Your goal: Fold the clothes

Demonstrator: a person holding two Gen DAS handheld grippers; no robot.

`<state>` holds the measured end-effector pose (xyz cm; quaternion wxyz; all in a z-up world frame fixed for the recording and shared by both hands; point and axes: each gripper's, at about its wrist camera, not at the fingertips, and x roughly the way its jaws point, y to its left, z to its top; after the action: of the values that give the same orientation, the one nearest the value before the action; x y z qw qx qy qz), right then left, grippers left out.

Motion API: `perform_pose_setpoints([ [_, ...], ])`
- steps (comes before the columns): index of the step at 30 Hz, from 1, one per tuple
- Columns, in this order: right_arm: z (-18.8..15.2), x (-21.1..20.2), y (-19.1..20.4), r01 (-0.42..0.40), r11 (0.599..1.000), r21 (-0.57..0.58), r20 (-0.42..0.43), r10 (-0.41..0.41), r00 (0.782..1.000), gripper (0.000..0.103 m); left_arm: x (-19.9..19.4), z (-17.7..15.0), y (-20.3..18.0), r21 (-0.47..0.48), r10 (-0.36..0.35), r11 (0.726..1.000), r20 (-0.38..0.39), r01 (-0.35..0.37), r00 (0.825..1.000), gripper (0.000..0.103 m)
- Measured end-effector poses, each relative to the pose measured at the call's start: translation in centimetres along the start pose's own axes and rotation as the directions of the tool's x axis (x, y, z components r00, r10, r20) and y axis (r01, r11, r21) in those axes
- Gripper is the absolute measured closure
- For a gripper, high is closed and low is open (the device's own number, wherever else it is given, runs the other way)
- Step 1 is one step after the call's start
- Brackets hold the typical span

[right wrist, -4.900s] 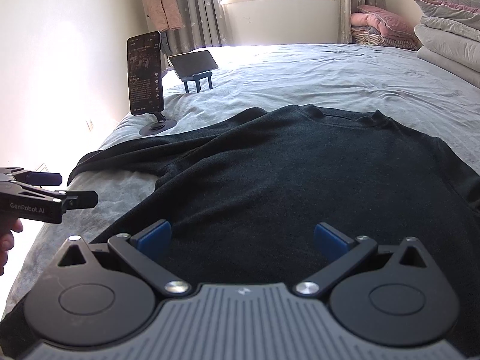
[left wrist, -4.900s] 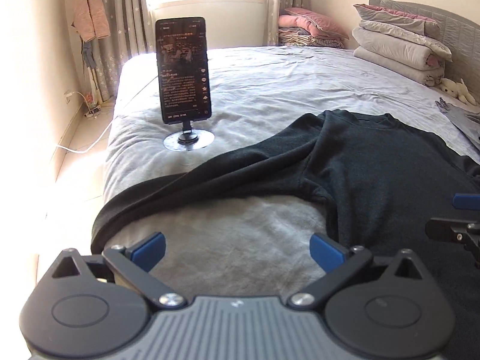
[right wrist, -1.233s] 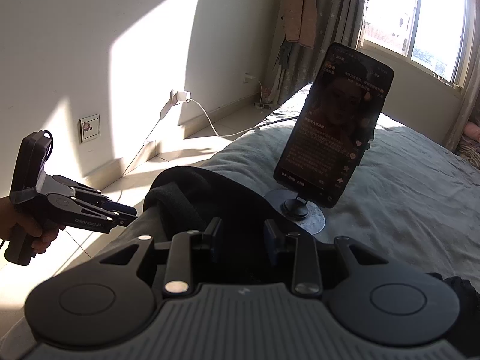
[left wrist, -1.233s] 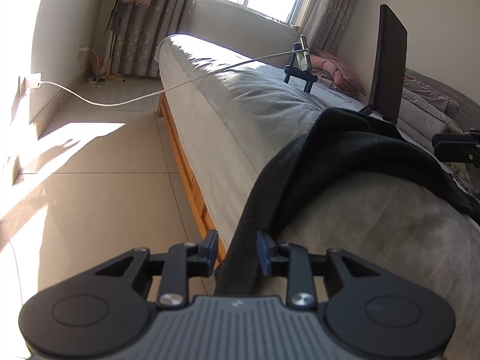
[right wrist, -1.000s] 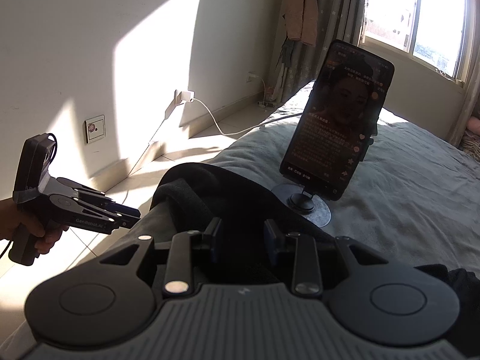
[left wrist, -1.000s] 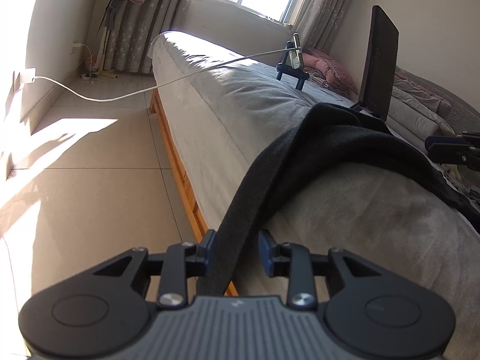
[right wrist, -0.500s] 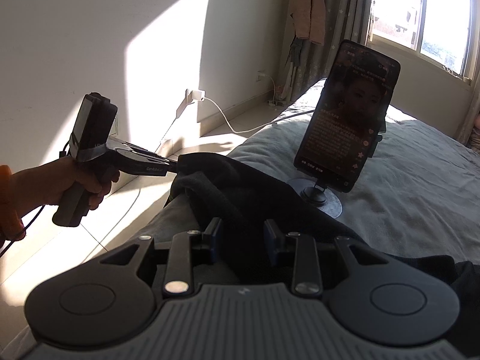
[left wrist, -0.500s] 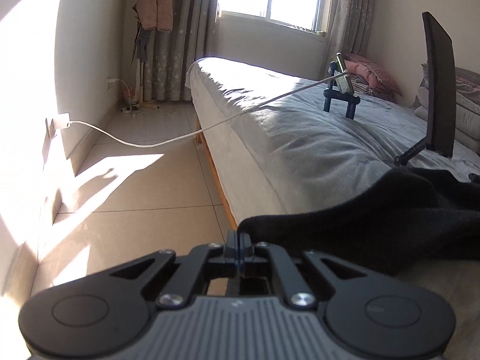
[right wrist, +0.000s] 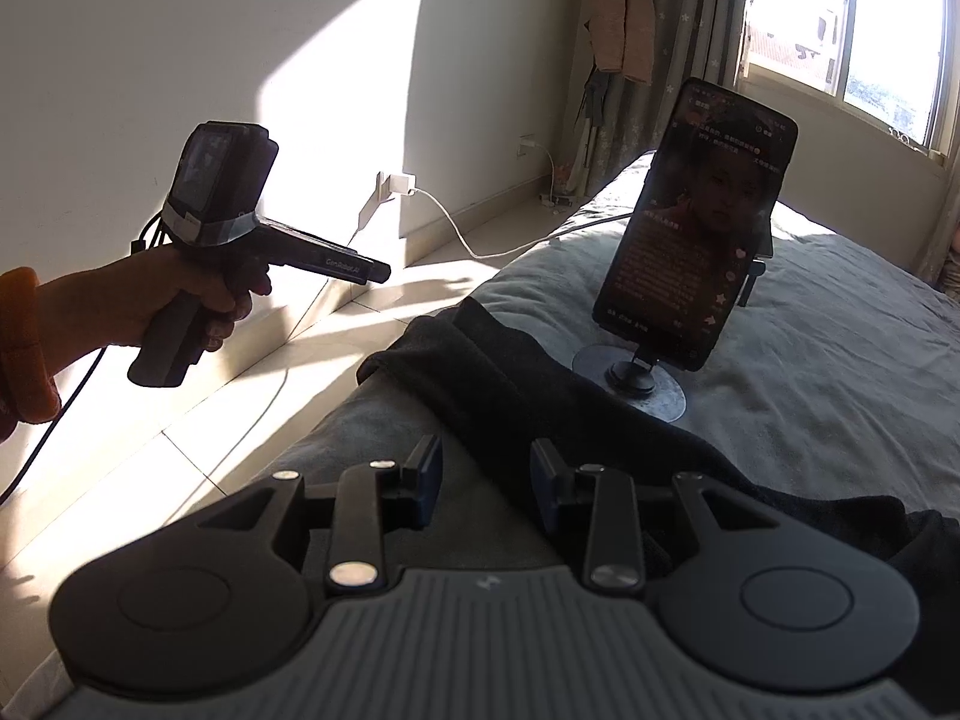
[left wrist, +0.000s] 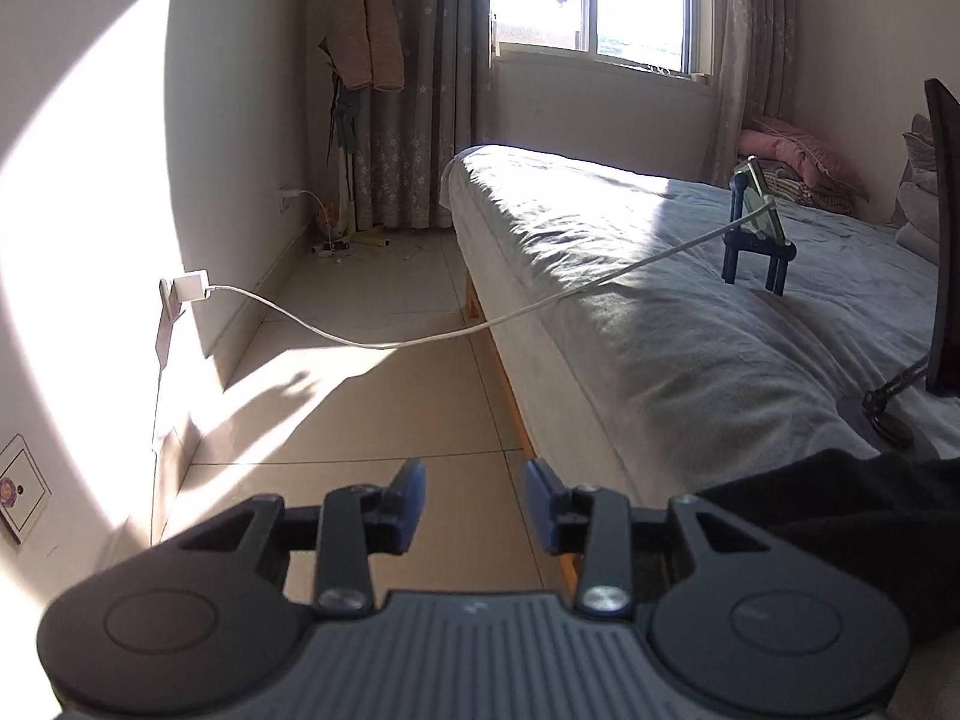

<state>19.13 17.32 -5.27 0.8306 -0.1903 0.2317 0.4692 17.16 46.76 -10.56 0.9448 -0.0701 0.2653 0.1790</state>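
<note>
The black garment (right wrist: 540, 414) lies on the bed (right wrist: 840, 396), its sleeve running as 1 long dark band from the bed's near edge back toward the body of the cloth at lower right in the right wrist view. The sleeve end sits at the mattress corner, just ahead of the right tongs (right wrist: 486, 474) and slightly left of them; those tongs stand partly spread, with dark cloth lying under and between the pads, though whether the pads press it cannot be told.

The left tongs (left wrist: 474, 504) hang out over the floor beside the bed, jaws opening with nothing between them; the garment shows only at the lower right of that view (left wrist: 840, 510), off to the side. In the right view the left tongs (right wrist: 378, 270) point toward the sleeve end but stay apart from it.

So the right hand is nearer. The phone on its stand (right wrist: 690, 228) stands just beyond the sleeve, and a charging cable (left wrist: 420, 342) crosses from the wall to the bed; both sit close to any sweep of cloth across the bed.
</note>
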Motion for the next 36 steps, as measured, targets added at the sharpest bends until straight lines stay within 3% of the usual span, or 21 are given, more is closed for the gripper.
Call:
perform_pose_setpoints([
  [6,-0.7,-0.3,0.1,-0.014,1.000,-0.016,-0.007,0.014,1.000,0.066,-2.6,-3.9,-0.2,-0.004,-0.080,0.997,-0.002,0.080,0.997,0.061],
  [10,-1.1,0.0,0.3,-0.011,1.000,-0.028,-0.021,0.010,1.000,0.066,-3.7,-6.5,-0.5,-0.024,-0.169,0.985,0.032,0.170,0.985,0.060],
  [12,-1.2,0.4,0.6,0.002,0.999,-0.048,-0.028,-0.003,1.000,0.066,-3.6,-7.4,-1.2,0.005,-0.214,0.977,0.033,0.214,0.976,0.060],
  [15,-1.3,1.0,0.9,0.025,0.996,-0.091,-0.036,-0.029,0.999,0.066,-2.7,-8.1,-3.0,0.078,-0.219,0.973,0.009,0.218,0.976,0.060],
  [19,-1.2,2.5,0.9,0.069,0.989,-0.129,-0.051,-0.076,0.996,0.066,-1.0,-8.2,-4.7,0.129,-0.203,0.971,0.010,0.200,0.979,0.066],
  [20,-1.2,2.8,0.9,0.073,0.988,-0.136,-0.052,-0.080,0.995,0.066,-0.6,-8.1,-5.1,0.133,-0.191,0.973,0.015,0.187,0.982,0.073],
  [21,-1.2,3.1,0.9,0.077,0.986,-0.148,-0.052,-0.085,0.995,0.066,-0.3,-8.0,-5.3,0.137,-0.176,0.976,0.018,0.172,0.984,0.090],
  [22,-1.2,3.3,1.0,0.082,0.983,-0.163,-0.049,-0.091,0.995,0.073,-0.1,-8.0,-5.5,0.141,-0.154,0.979,0.019,0.149,0.988,0.100],
  [23,-1.1,3.4,1.2,0.086,0.980,-0.179,-0.045,-0.095,0.994,0.097,-0.2,-7.9,-5.7,0.145,-0.121,0.983,0.029,0.116,0.992,0.100],
  [24,-1.1,3.5,1.3,0.090,0.978,-0.188,-0.042,-0.100,0.994,0.103,-0.5,-7.8,-5.8,0.150,-0.097,0.985,0.047,0.089,0.994,0.100],
  [28,-0.5,1.8,1.2,0.066,0.987,-0.149,-0.004,-0.068,0.998,0.103,-3.5,-7.0,-4.4,0.146,-0.014,0.989,0.130,-0.005,0.991,0.100],
  [33,0.0,0.2,1.9,0.022,0.989,-0.146,-0.003,-0.023,1.000,0.103,-7.5,-6.4,-1.9,0.152,0.011,0.988,0.179,-0.038,0.984,0.100],
  [34,-0.2,0.3,2.2,0.026,0.987,-0.155,-0.013,-0.028,1.000,0.100,-8.1,-6.5,-1.7,0.165,0.015,0.985,0.176,-0.045,0.984,0.100],
  [36,-0.6,0.8,2.8,0.049,0.982,-0.182,-0.029,-0.056,0.998,0.085,-8.9,-6.7,-1.6,0.189,0.024,0.980,0.170,-0.057,0.985,0.100],
])
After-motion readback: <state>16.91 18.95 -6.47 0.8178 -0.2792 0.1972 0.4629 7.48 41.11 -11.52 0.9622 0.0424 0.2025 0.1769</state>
